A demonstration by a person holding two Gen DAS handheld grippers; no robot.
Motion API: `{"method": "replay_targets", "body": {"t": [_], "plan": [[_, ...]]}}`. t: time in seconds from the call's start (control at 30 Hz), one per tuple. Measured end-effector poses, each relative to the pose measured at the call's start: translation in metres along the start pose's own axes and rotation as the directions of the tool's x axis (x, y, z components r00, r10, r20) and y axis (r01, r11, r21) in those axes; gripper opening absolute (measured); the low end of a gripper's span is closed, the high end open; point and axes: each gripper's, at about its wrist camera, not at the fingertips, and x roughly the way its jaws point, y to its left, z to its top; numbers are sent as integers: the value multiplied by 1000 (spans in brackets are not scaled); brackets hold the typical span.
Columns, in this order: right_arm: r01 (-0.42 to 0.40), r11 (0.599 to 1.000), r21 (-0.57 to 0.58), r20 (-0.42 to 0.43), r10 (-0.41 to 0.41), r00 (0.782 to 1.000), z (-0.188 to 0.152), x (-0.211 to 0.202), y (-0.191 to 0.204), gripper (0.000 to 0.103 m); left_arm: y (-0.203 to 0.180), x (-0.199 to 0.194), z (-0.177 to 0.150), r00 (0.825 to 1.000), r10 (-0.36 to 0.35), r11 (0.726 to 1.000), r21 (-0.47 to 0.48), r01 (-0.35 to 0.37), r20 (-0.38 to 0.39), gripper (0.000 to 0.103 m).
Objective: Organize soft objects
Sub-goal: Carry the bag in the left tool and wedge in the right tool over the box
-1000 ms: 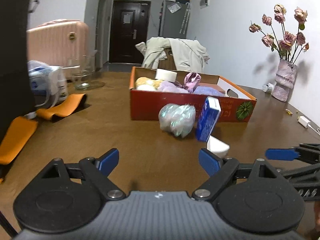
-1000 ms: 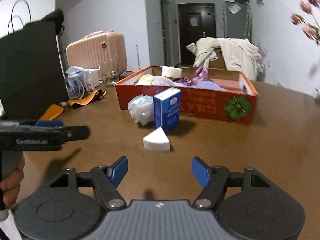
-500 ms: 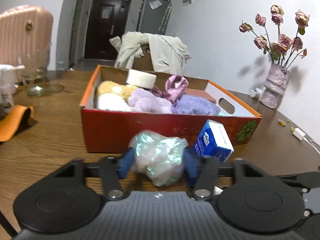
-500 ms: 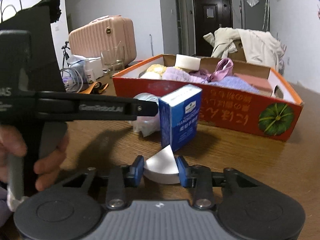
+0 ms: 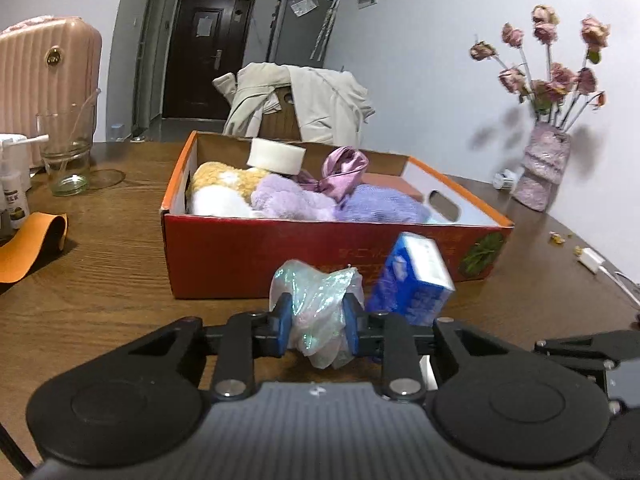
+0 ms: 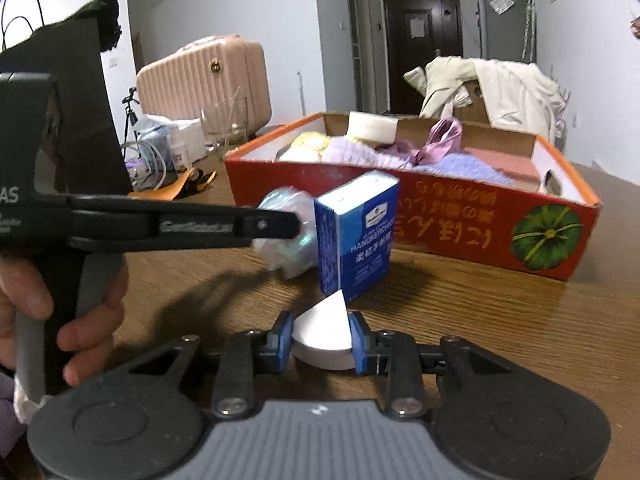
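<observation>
- Dark wood-grain table (image 5: 100, 280) fills the foreground in both wrist views, with glare on its right side in the right wrist view.
- Nearest the left camera, the left gripper (image 5: 316, 320) has just been closing; its blue pads (image 5: 285, 320) now press into a crumpled, iridescent plastic bag (image 5: 320, 300), pinching its middle so the film bulges above and below.
- Nearest the right camera, the right gripper (image 6: 322, 338) has also just been closing and is clamped on a white wedge-shaped sponge (image 6: 324, 332), which lies on the table with its point aimed away from the camera.
- A hand (image 6: 60, 320) at the left of the right wrist view grips the left gripper's handle.
- Just beyond the sponge stands a blue tissue pack (image 6: 358, 232), upright, beside the bag and in front of the box.
- Behind them sits a red cardboard box (image 5: 320, 248) with orange rims and a pumpkin print on its front.
- Inside it lie a yellow-and-white plush piece (image 5: 224, 188), a lilac fluffy cloth (image 5: 292, 200), a shiny purple satin bow (image 5: 344, 168), a bluish-purple towel (image 5: 384, 208) and a white round sponge (image 5: 276, 156) on top.
- Left of the box are an orange strap (image 5: 32, 244) and an empty glass (image 5: 66, 148).
- On the right, a vase of dried roses (image 5: 544, 168) stands by the white wall.
- Farther back are a chair draped with a cream jacket (image 5: 312, 100), a pink suitcase (image 5: 48, 80) and a dark door (image 5: 208, 52).
</observation>
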Motion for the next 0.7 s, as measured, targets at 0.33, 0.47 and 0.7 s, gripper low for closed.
{"method": "replay_targets", "body": {"t": [0.33,0.47,0.7], "plan": [[59,995,84,50,-64,997,-34,-85,-6,29,-26,-99,-28,999,2,1000,-11,-1,47,27],[60,993,103,81,-69,994,-40,-105,-3,30,-39,-125,-32,997,4,1000,9,-5,77,27],[50,994,101,116,-62,991,-42,-123,2,30,-48,-147,-29,993,13,1000,9,-14,115,27]]}}
